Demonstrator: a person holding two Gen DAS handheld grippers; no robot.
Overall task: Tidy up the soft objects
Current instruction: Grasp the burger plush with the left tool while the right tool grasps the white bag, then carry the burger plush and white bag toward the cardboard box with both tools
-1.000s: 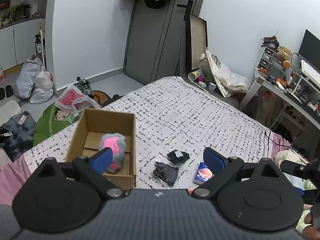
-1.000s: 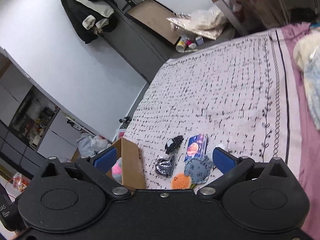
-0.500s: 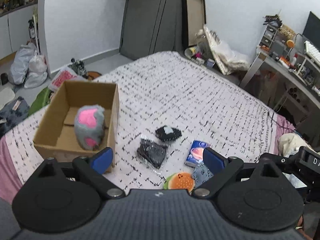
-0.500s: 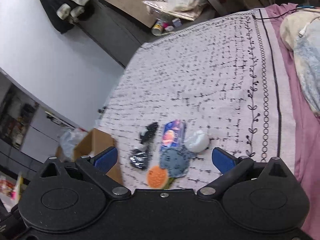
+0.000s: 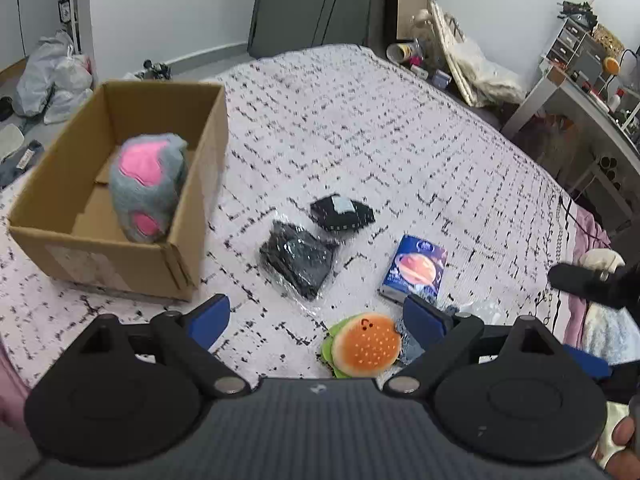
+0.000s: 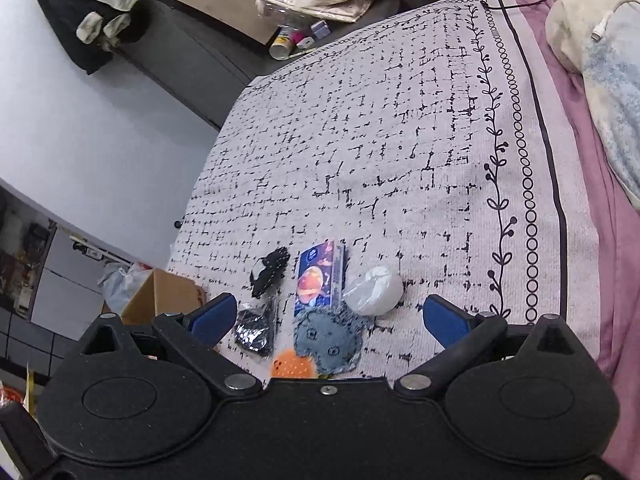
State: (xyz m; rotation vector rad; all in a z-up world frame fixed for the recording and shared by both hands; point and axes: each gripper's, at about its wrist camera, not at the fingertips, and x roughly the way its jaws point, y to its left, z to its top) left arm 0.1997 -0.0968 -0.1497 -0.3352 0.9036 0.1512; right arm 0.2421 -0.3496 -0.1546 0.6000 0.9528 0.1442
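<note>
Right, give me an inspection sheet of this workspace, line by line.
Surface: bed cover, white with black dashes, purple border on one side.
Job's things: grey and pink plush inside the cardboard box; burger plush, grey round plush, white ball, two black wrapped bundles lie on the cover.
Clutter: planet-print box among the soft things.
Grippers: left gripper and right gripper hold nothing, jaws wide apart.
Cables: white cable on the bedding.
Surroundings: desk, bags on floor, coats on door.
</note>
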